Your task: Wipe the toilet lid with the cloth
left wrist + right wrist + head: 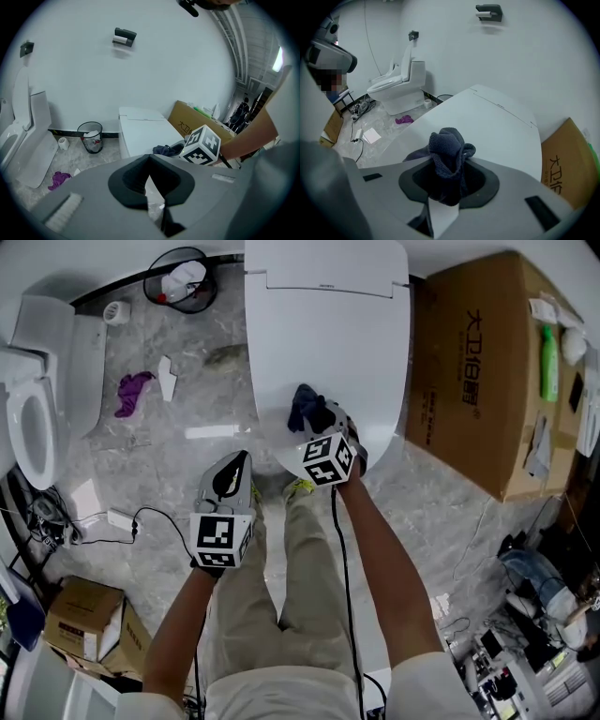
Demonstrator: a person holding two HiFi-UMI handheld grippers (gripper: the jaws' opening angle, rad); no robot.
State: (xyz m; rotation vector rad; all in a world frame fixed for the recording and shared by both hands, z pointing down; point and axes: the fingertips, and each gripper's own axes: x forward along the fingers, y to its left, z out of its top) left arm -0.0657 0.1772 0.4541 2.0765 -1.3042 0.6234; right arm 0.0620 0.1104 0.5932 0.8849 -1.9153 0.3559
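Head view: right gripper (322, 424) clamps cloth (302, 405) over toilet lid (328, 334), left gripper (240, 461) jaws closed, box (478, 381) printed 大卫伯爵.

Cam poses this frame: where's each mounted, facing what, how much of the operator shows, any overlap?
Head view: on the head, facing steeply down at the toilet lid; forearms, legs, left tongs and right tongs show.
Left gripper view: on the left tongs, facing lid and wall past its shut jaws; right forearm shows.
Right gripper view: on the right tongs, facing across the lid; jaws clamp the cloth.
Shared: all show lid and cloth.
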